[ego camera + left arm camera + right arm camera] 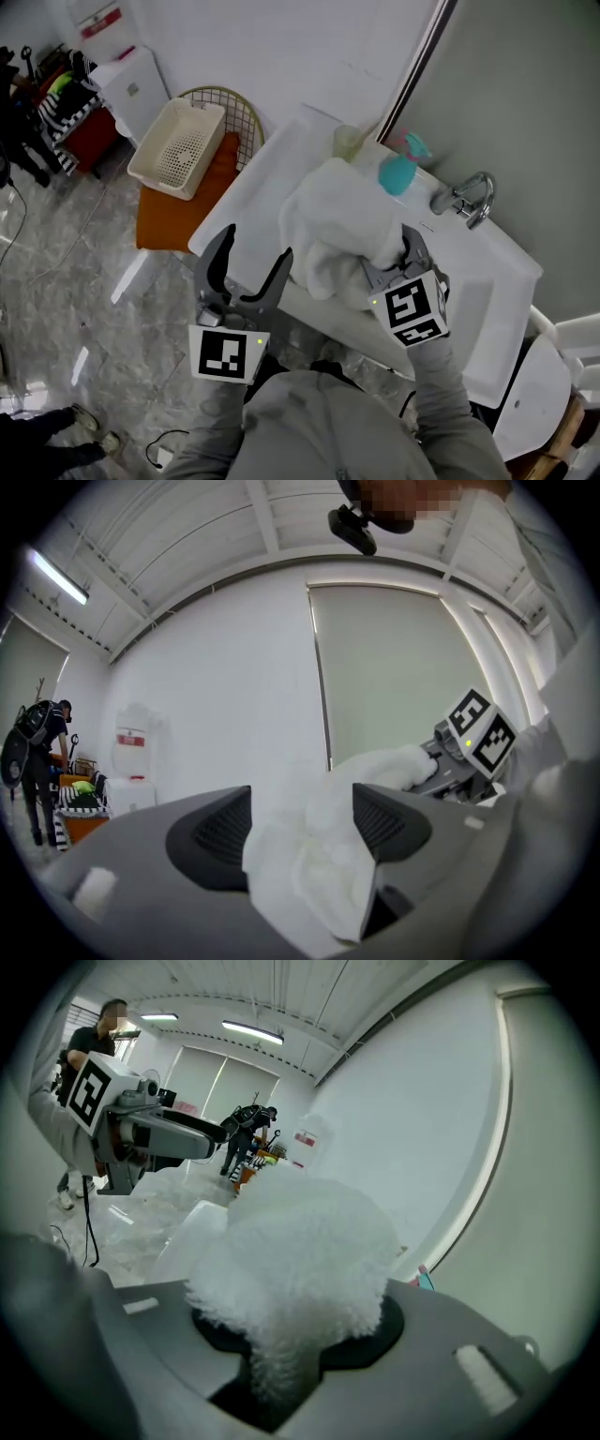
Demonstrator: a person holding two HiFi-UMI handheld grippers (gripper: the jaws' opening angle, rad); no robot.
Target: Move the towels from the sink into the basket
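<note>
The white towel [328, 220] is bunched up in the centre of the head view, raised above the left end of the white sink [487, 281]. The right gripper [405, 258] holds it from the lower right. In the right gripper view its jaws are closed tight on a pinch of the fluffy cloth [295, 1260], which billows above them.

The left gripper [255, 246] sits just left of the towel, lower centre, with its jaws wide apart. In the left gripper view a loose fold of the towel [319, 874] lies between its two dark pads [384, 822], against the right-hand one. Whether the pads press on it does not show.

Behind the towel, toward the upper right, a clear cup [349, 141], a teal spray bottle [403, 171] and a chrome faucet [464, 197] stand along the sink's back edge.

The cream perforated basket [178, 145] sits well apart in the upper left, on an orange seat [173, 220].
</note>
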